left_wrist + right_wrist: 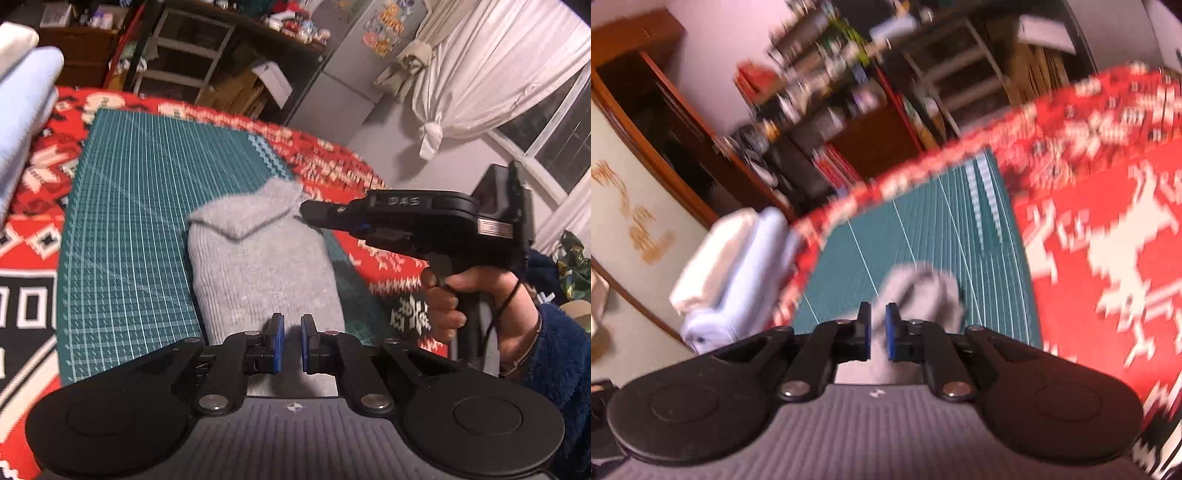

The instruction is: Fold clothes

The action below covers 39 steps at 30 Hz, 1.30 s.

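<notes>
Grey knit sweater [258, 266], folded, lies on the green mat [129, 240] near its right edge. The left gripper [292, 341] hovers above its near hem, jaws slightly apart, empty. The right gripper [878, 330] is likewise parted, empty. Left of the sweater the mat is bare; folded cloths [731, 273] sit beyond its left edge.

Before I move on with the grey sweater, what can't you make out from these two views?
- Near end of the grey sweater: left wrist view, hidden behind the left gripper.
- Right gripper fingertips: left wrist view, whether they touch the sweater's collar is unclear; motion blur.
- Sweater in the right wrist view: smeared by blur, fold state unreadable.
- Folded pile off the green mat: cut off by the frame edge on the left wrist view, blurred on the right.
</notes>
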Motion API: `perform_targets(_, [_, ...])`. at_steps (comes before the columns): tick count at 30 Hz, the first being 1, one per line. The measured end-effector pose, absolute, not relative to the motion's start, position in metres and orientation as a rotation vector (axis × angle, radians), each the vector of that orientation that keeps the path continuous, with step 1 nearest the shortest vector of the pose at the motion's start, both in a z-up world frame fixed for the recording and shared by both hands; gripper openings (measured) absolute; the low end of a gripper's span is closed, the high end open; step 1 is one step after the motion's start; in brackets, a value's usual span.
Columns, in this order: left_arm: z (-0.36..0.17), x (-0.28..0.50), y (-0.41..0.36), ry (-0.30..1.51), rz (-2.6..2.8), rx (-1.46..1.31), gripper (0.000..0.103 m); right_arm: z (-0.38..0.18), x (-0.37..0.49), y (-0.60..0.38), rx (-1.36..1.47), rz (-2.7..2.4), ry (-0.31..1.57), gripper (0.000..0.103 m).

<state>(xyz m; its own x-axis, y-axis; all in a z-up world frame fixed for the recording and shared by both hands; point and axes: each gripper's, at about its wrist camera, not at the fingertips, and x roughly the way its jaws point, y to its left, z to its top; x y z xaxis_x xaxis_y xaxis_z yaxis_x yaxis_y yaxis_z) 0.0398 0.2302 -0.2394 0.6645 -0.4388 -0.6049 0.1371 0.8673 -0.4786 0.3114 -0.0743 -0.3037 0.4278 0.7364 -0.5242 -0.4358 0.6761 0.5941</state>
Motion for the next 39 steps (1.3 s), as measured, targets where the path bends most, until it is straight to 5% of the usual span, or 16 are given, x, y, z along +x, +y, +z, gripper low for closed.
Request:
perform_targets(3, [-0.245,0.039,0.231,0.801,-0.341,-0.42,0.008,-0.312,0.308,-0.071,0.399,0.74,0.886,0.0])
perform_targets(21, [-0.245,0.059,0.216,0.786,-0.307,-0.405,0.006,-0.325,0.265,-0.081,0.5,0.751,0.879,0.0])
perform_targets(39, [-0.241,0.05,0.231,0.787,-0.26,-0.409,0.005,-0.293,0.208,-0.038,0.088,0.768,0.769,0.001])
